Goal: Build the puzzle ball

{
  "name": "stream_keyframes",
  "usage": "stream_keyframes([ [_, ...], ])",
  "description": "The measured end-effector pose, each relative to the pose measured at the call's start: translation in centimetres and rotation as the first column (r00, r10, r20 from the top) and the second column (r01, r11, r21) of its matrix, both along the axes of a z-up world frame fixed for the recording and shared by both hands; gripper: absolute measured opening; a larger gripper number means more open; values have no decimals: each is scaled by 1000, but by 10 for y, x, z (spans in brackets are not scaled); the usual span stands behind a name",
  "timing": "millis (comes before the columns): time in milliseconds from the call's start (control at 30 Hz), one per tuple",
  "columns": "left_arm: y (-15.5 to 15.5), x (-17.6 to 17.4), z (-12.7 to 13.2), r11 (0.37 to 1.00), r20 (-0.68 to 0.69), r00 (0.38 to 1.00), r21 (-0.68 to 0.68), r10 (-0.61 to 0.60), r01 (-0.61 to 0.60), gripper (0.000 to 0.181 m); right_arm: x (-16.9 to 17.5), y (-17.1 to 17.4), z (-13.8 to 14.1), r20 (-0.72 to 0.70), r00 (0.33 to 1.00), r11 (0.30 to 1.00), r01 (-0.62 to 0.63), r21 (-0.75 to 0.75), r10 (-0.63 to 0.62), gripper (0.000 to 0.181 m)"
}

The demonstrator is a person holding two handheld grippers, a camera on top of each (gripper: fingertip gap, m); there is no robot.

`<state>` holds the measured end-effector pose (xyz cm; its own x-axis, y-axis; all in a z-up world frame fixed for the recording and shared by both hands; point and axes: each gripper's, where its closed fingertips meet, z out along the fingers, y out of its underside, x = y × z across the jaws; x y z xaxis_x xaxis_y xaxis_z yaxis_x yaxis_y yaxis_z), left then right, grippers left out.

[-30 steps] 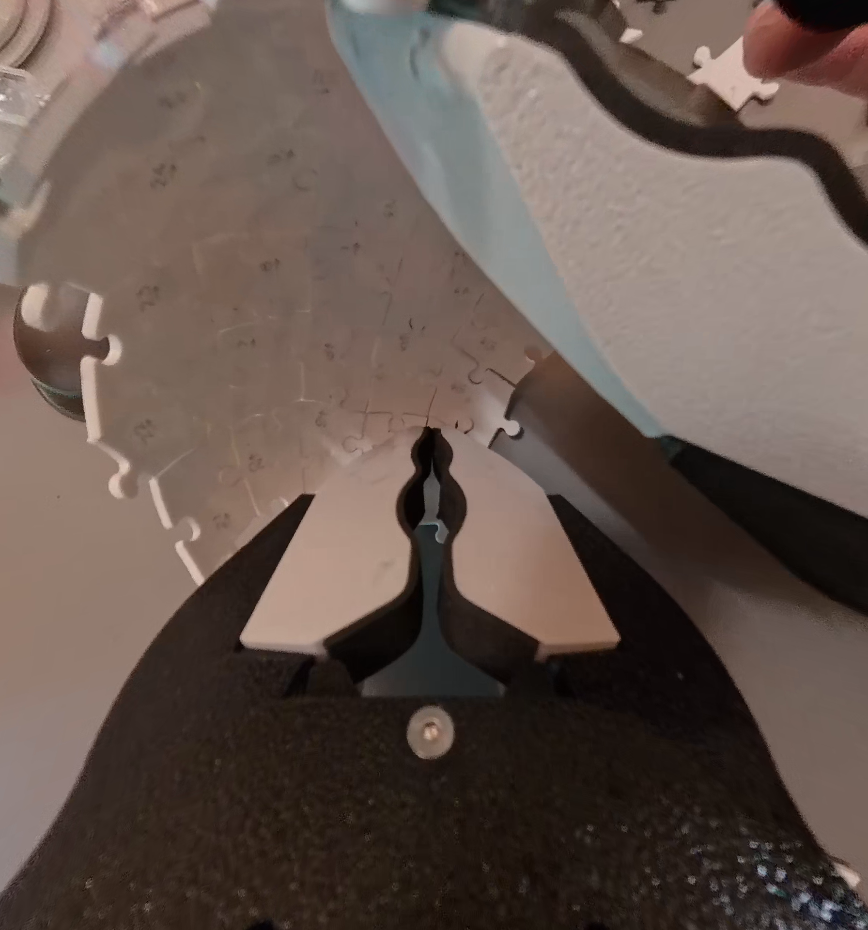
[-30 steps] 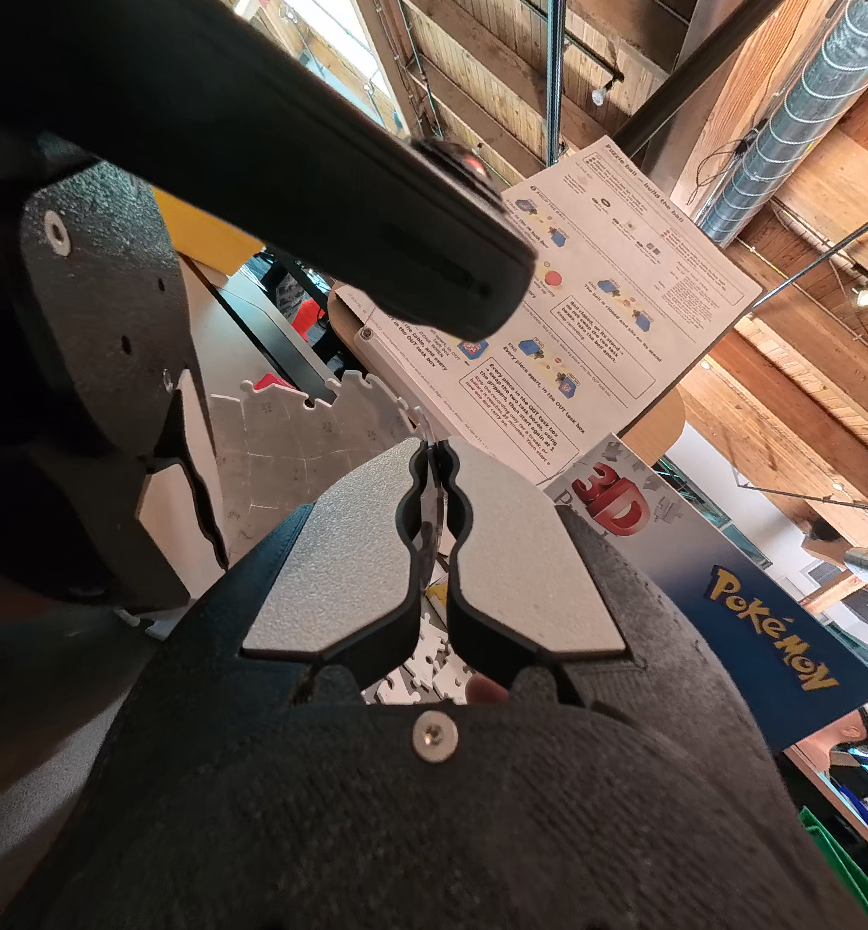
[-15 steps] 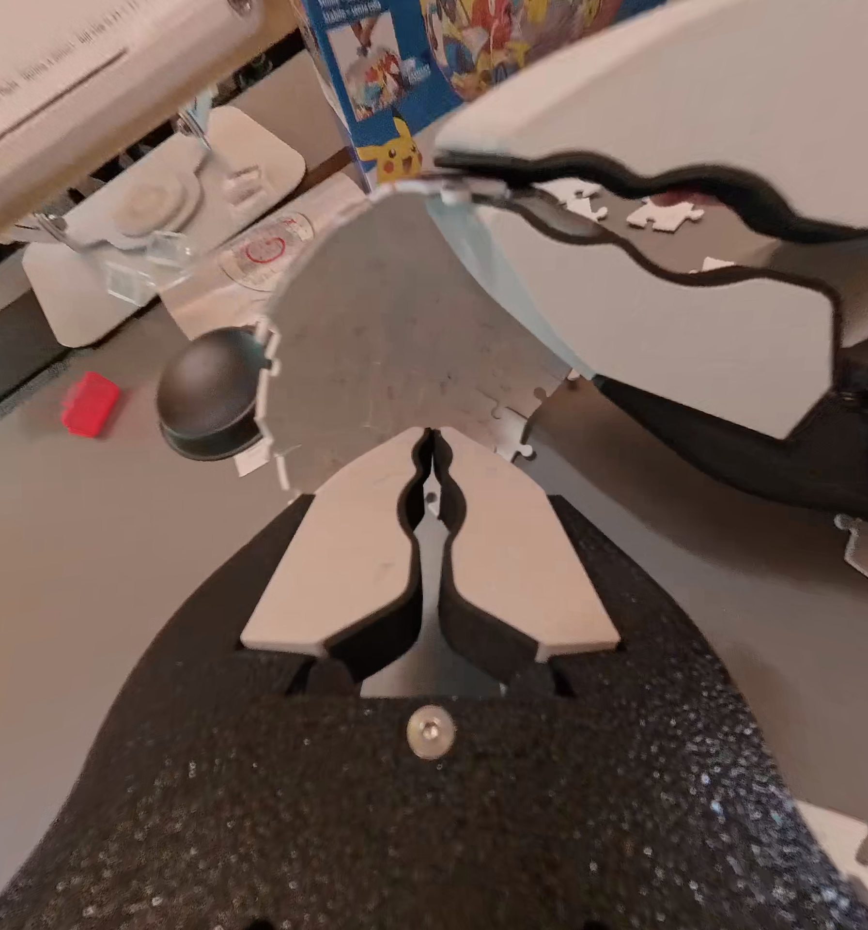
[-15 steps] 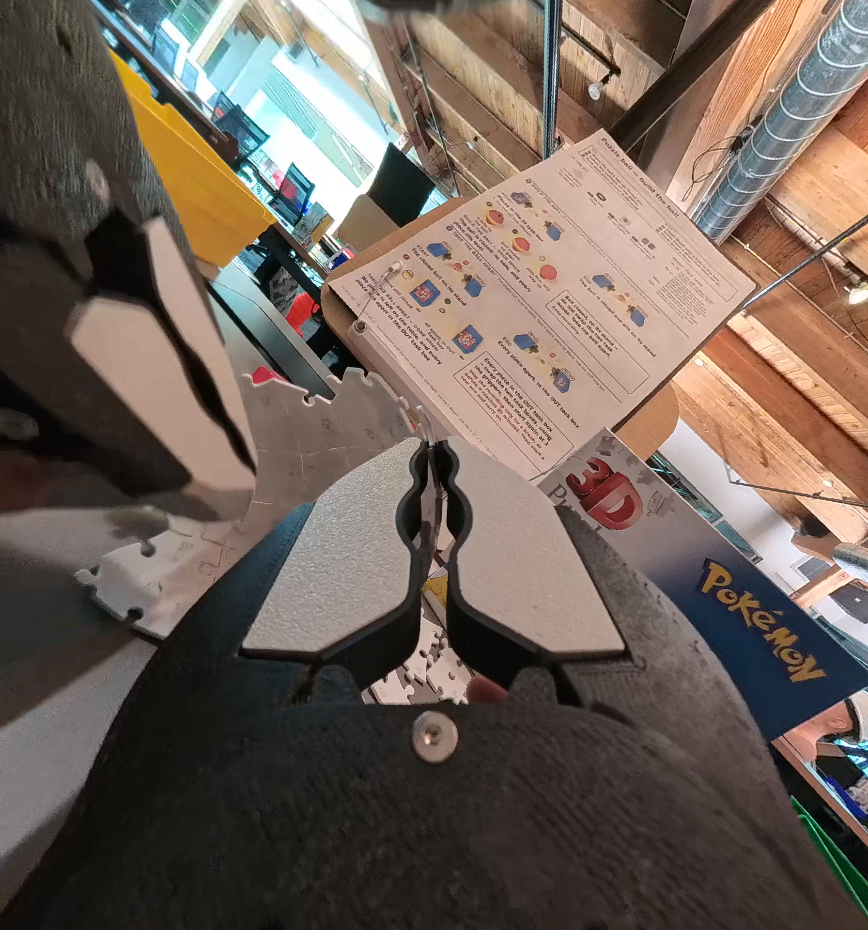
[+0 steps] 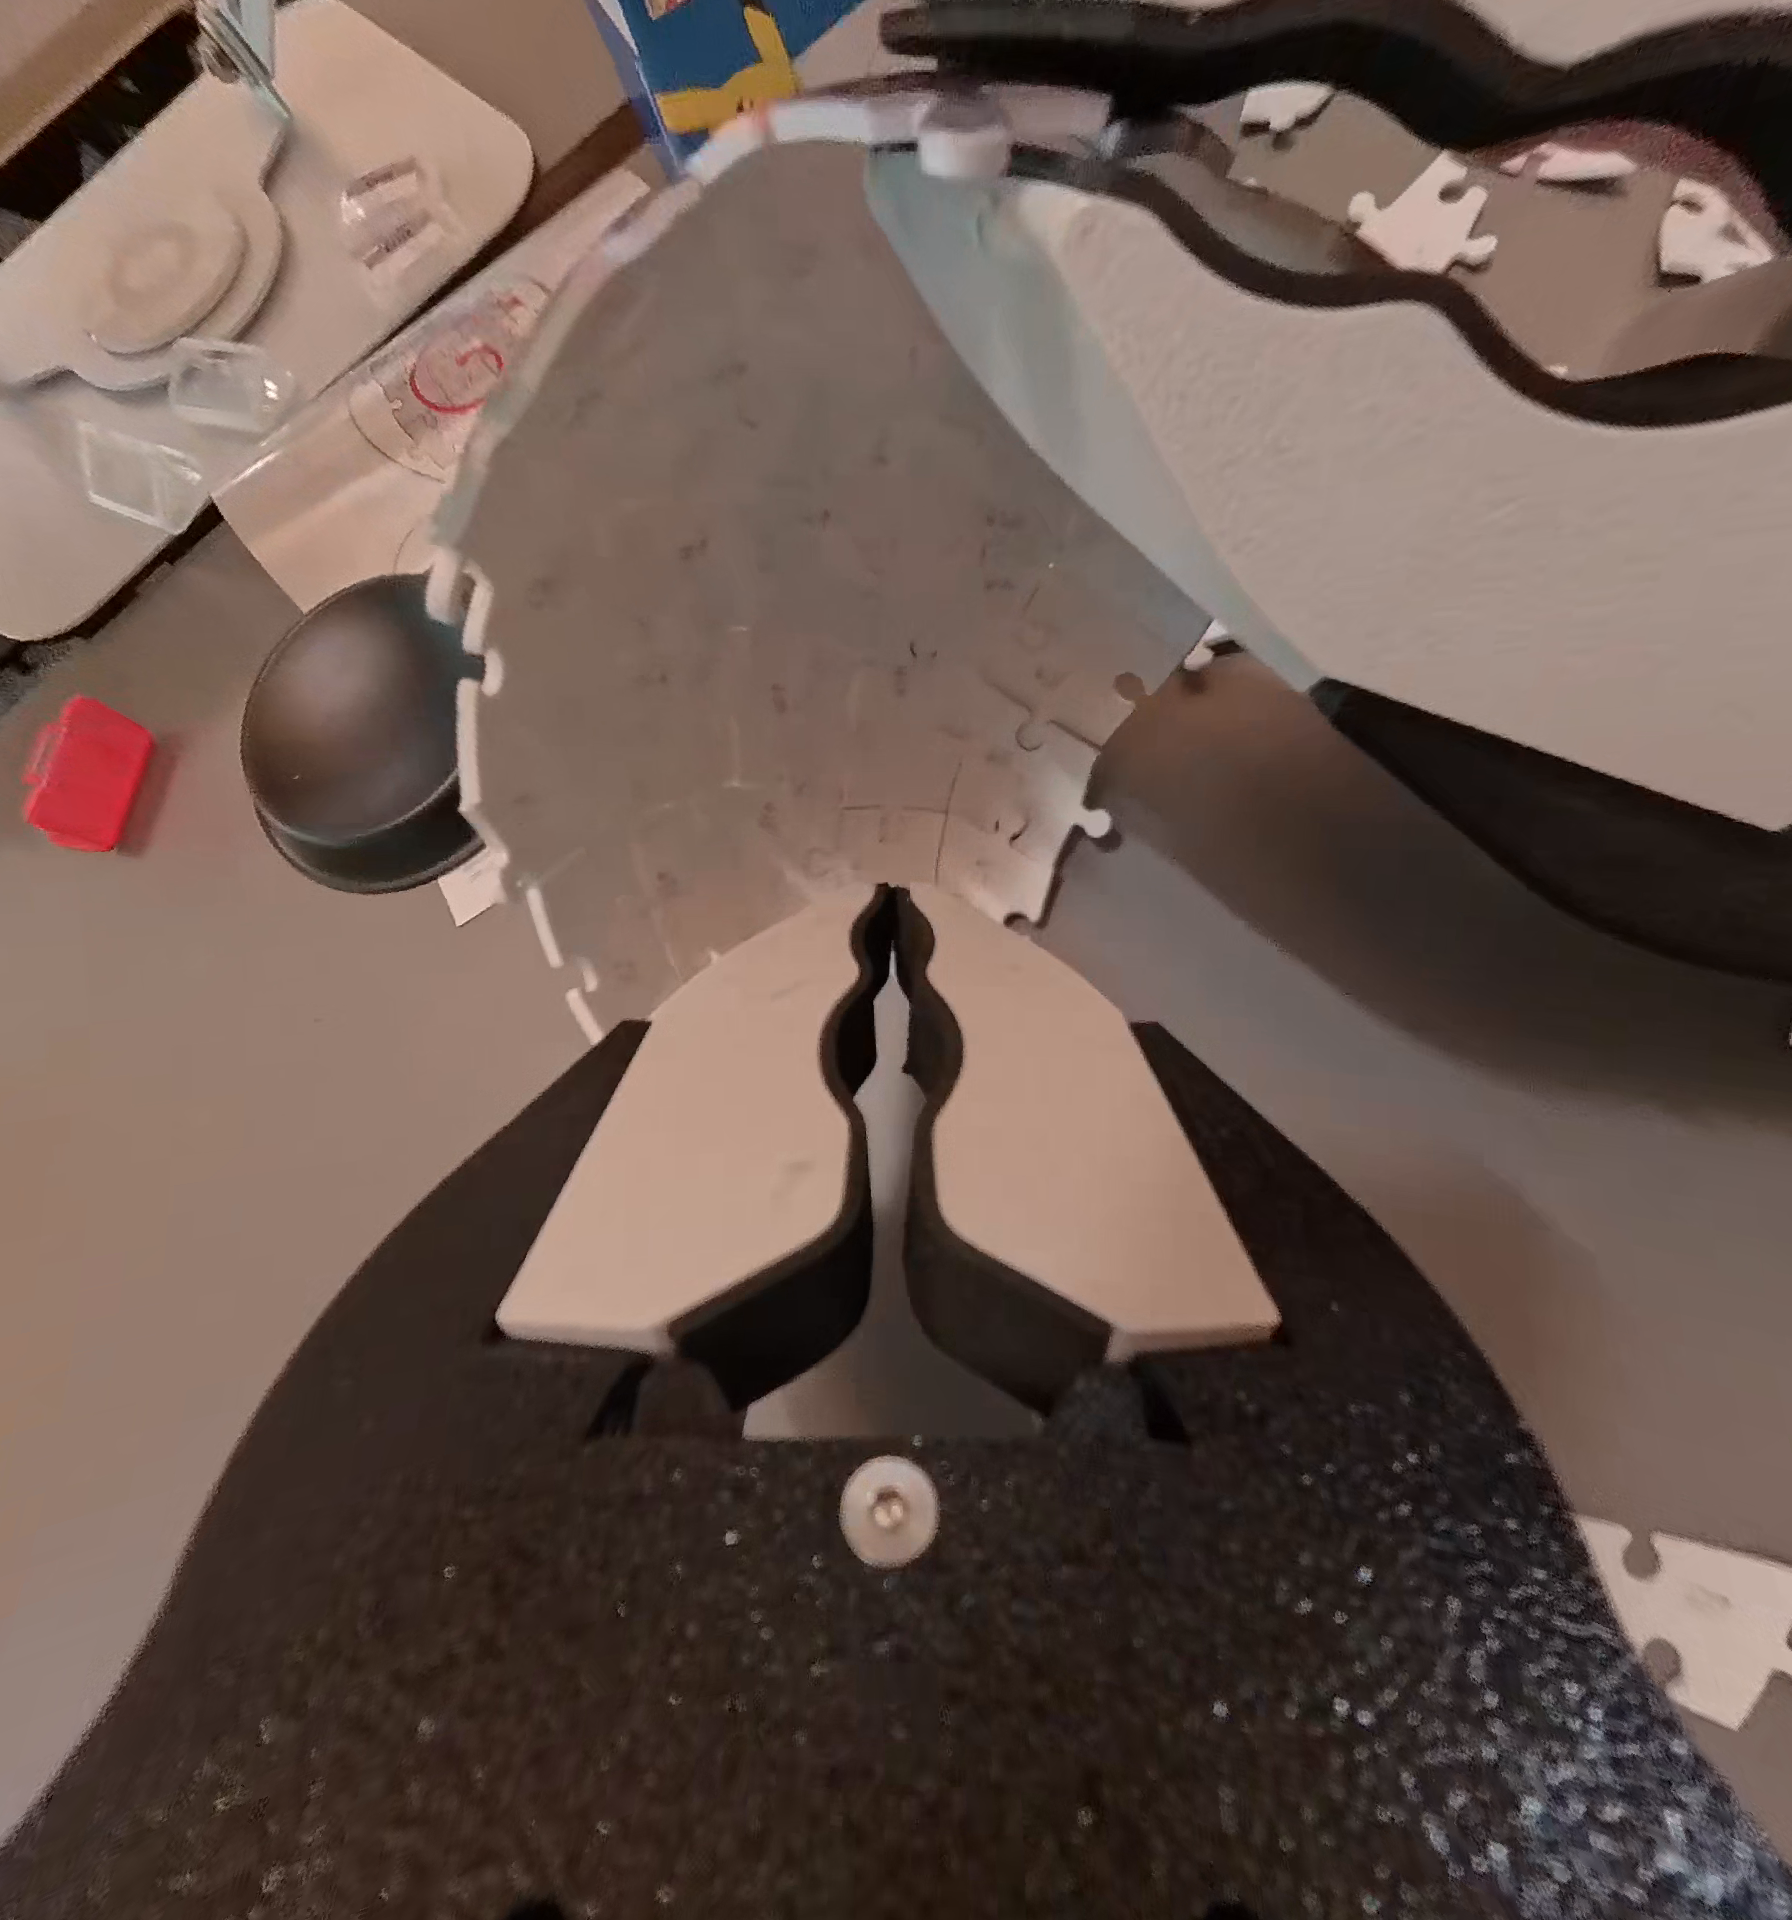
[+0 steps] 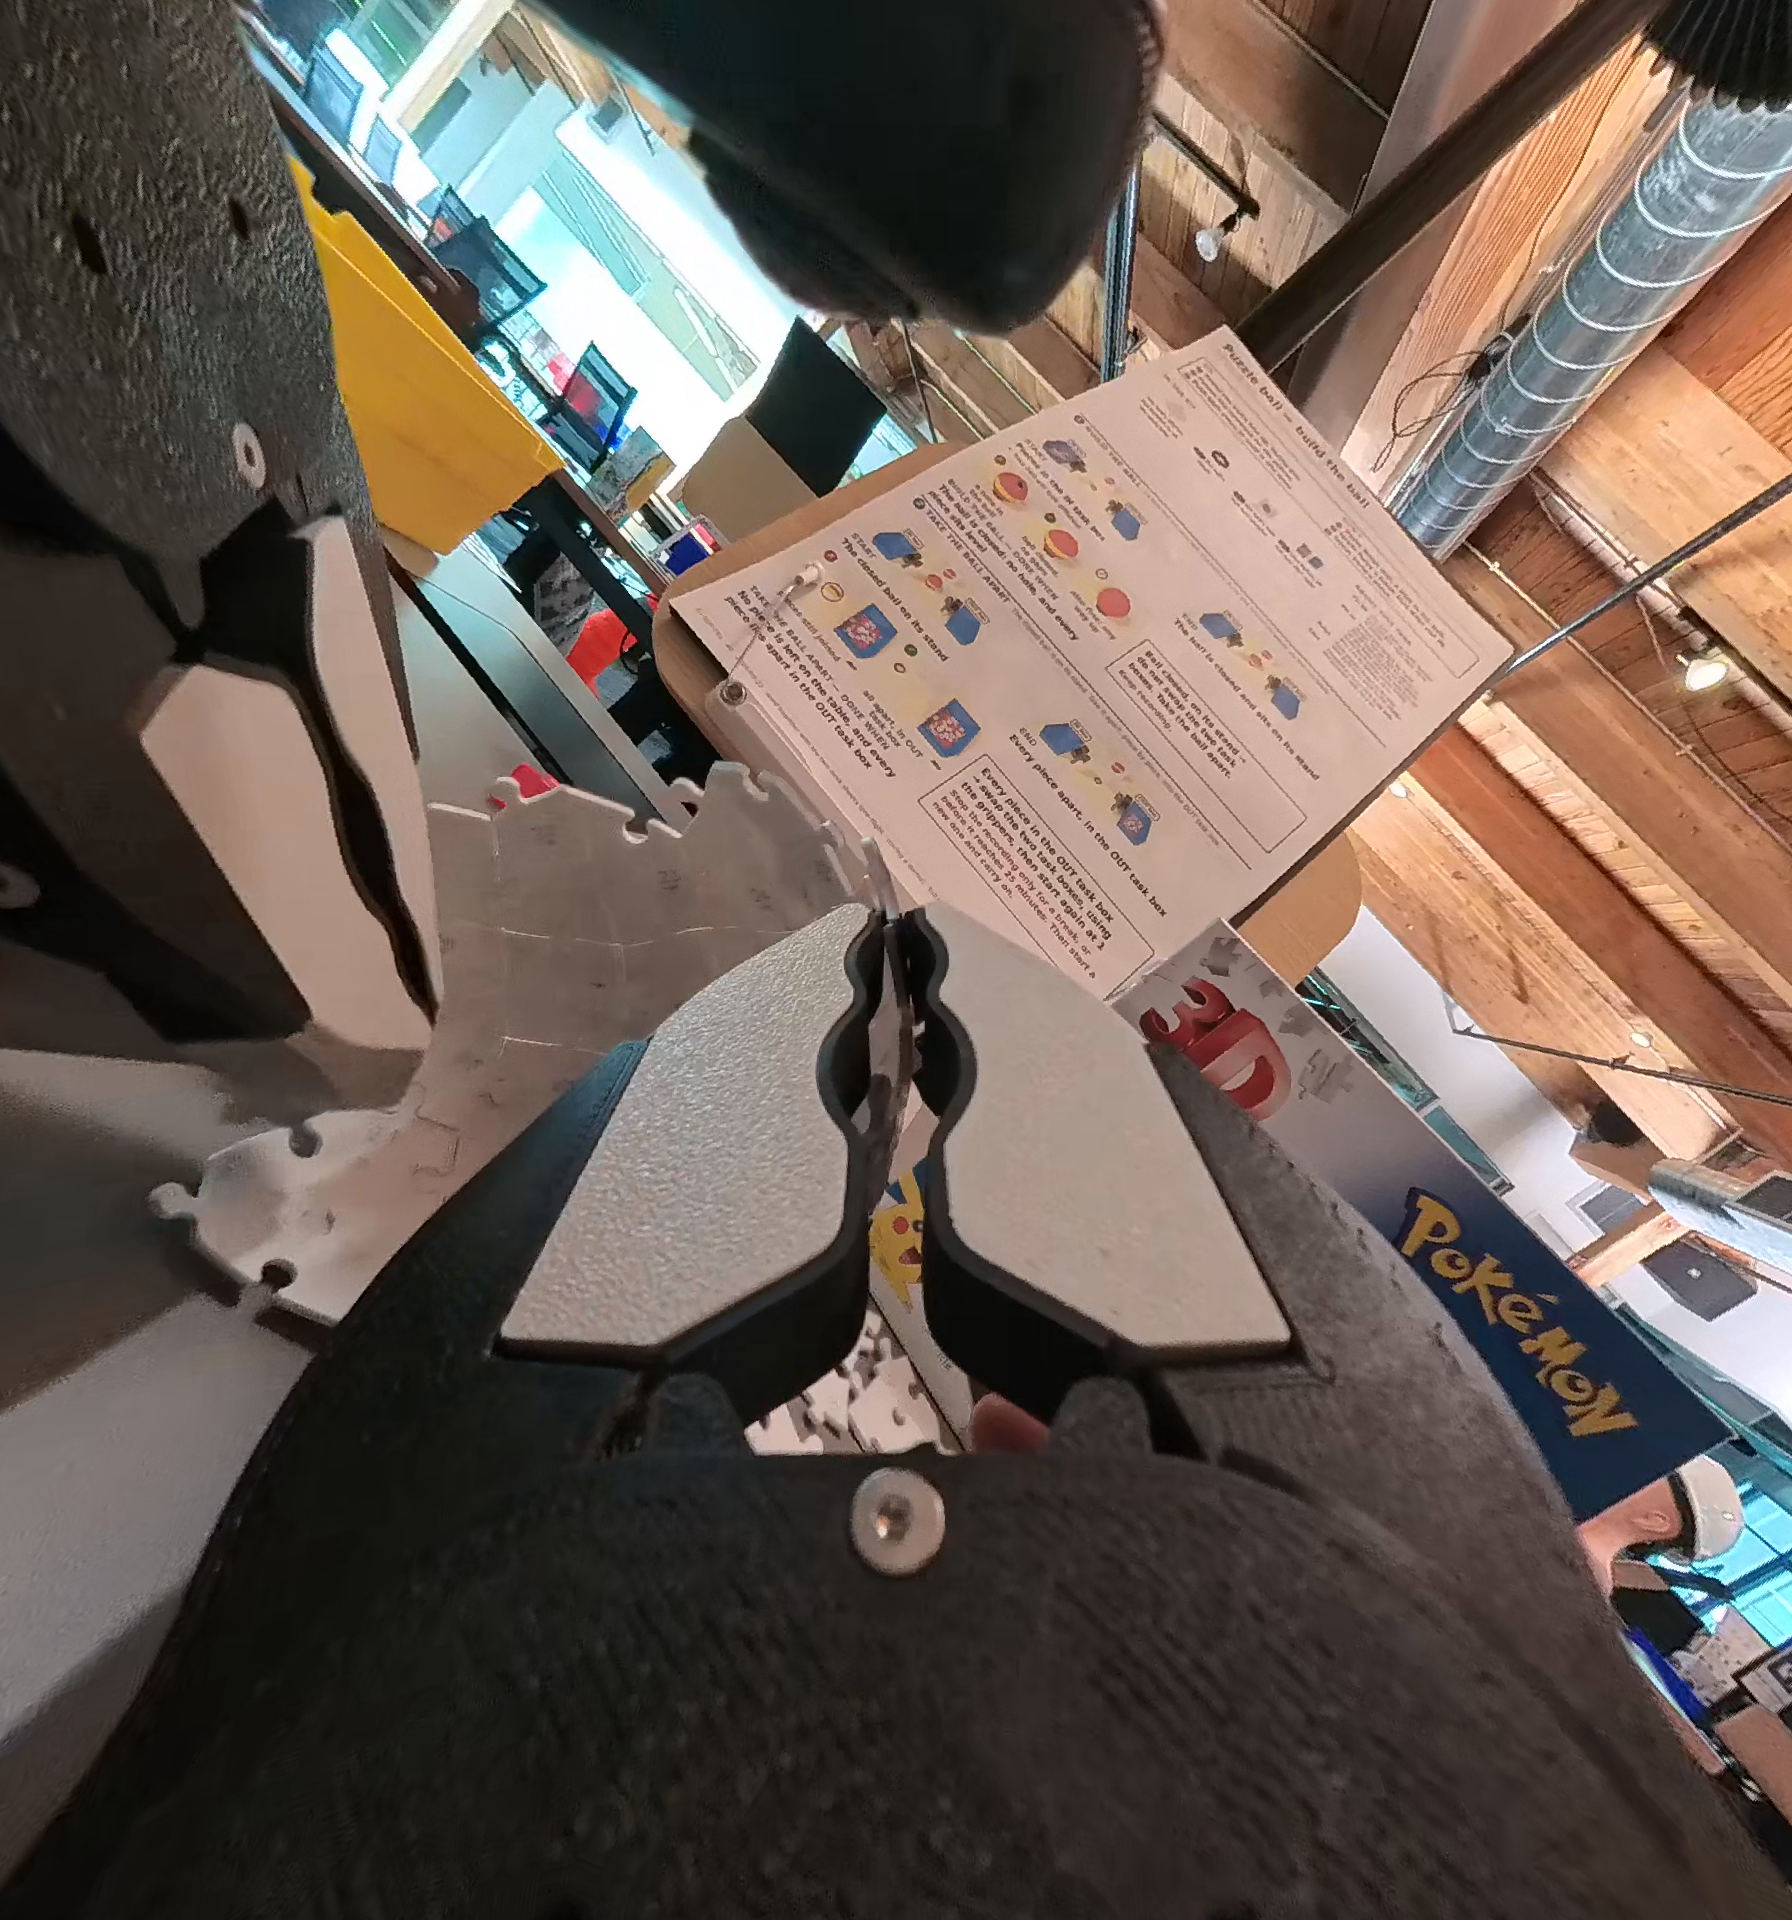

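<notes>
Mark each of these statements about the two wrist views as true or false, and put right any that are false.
1. The left gripper is shut on the lower edge of the curved puzzle section. True.
2. The right gripper hangs open and empty. False: it is shut, pinching an edge of the puzzle section.
3. A small red block lies on the table left of the dark dome-shaped stand. True.
4. No loose puzzle pieces lie on the table. False: several white pieces lie there.
5. The puzzle ball is complete. False: only an open, jagged-edged shell section is joined.
</notes>
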<state>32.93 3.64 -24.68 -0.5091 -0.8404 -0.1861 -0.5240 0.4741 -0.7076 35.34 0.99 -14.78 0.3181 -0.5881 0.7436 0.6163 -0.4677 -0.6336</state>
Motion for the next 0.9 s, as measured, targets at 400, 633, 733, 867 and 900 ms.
stream_keyframes([
  [400, -12, 9, -22, 1000, -8, 1000, 18, -9, 9, 0, -1, 3, -2, -3, 1000, 1000, -12, -11, 12, 4],
  [633, -15, 14, -25, 1000, -30, 999, 16, -15, 15, 0, 2, 0, -3, -23, 1000, 1000, -6, 10, 6, 4],
  [733, -14, 12, -25, 998, -16, 999, 33, -51, 51, 0, 4, -2, -4, -40, 999, 1000, -4, 28, 5, 4],
  [867, -16, 10, -24, 978, 39, 982, 107, -183, 179, 0, 3, -1, -4, -43, 999, 1000, -10, 29, 11, 4],
  [900, -17, 9, -24, 971, 50, 976, 123, -213, 205, 0, 3, 0, -4, -42, 999, 1000, -13, 27, 14, 4],
])
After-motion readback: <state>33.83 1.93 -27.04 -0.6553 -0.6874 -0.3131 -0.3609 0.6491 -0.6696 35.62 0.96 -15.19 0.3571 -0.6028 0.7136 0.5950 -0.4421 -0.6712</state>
